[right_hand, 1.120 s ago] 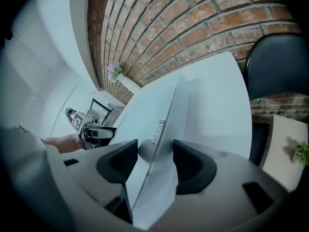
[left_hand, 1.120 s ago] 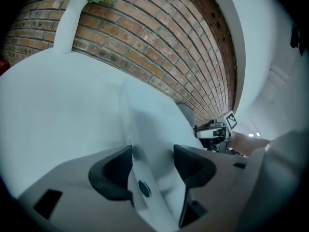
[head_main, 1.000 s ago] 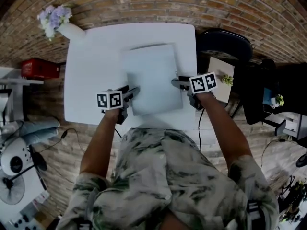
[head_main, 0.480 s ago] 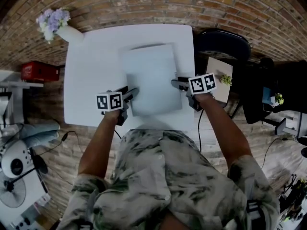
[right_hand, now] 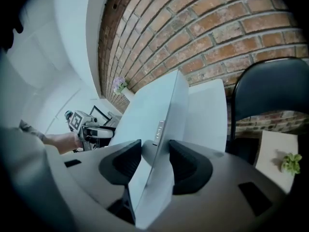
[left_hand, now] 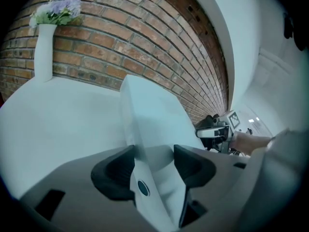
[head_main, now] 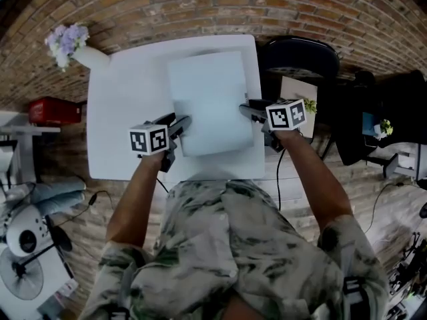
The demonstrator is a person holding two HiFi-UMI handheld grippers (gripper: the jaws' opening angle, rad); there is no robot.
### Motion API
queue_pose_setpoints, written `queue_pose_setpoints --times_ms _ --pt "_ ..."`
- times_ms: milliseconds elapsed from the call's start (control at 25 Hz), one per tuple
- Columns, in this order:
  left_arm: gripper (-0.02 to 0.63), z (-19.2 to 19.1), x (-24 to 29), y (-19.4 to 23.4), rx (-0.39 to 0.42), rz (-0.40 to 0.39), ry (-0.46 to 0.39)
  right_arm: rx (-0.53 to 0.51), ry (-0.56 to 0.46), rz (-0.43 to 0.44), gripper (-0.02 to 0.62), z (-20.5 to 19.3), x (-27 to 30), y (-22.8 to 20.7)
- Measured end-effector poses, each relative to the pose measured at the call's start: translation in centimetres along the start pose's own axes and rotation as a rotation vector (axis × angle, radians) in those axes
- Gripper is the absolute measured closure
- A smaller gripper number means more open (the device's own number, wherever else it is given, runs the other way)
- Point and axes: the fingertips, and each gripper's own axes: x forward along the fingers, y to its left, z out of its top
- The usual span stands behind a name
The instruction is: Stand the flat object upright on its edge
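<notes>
A flat white slab lies over the white table, its far edge toward the brick wall. My left gripper holds its near left edge and my right gripper its right edge. In the left gripper view the slab rises tilted off the tabletop, with its thin edge between the dark pads of the left gripper. The right gripper view shows the slab slanting up, its edge pinched by the pads of the right gripper, which have closed in on it.
A white vase with purple flowers stands at the table's far left corner. A black chair and a small stand with a green plant sit right of the table. A red box lies on the floor at left.
Both grippers have shifted a little away from me with the slab. The slab looks larger and raised off the table between them.
</notes>
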Motion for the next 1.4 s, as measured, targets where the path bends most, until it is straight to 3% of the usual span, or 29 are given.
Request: queue_pose_setpoints --times_ms 720,1400 --pt "0.345 7.6 2.3 -5.5 0.250 0.030 -0.061 -0.247 -0.181 -0.101 0.403 6.0 -6.8 -1.1" --pt "0.351 16.7 6.3 -5.0 0.470 0.116 -0.128 -0.451 -0.257 -0.249 0.417 13.8 -6.6 -4.9"
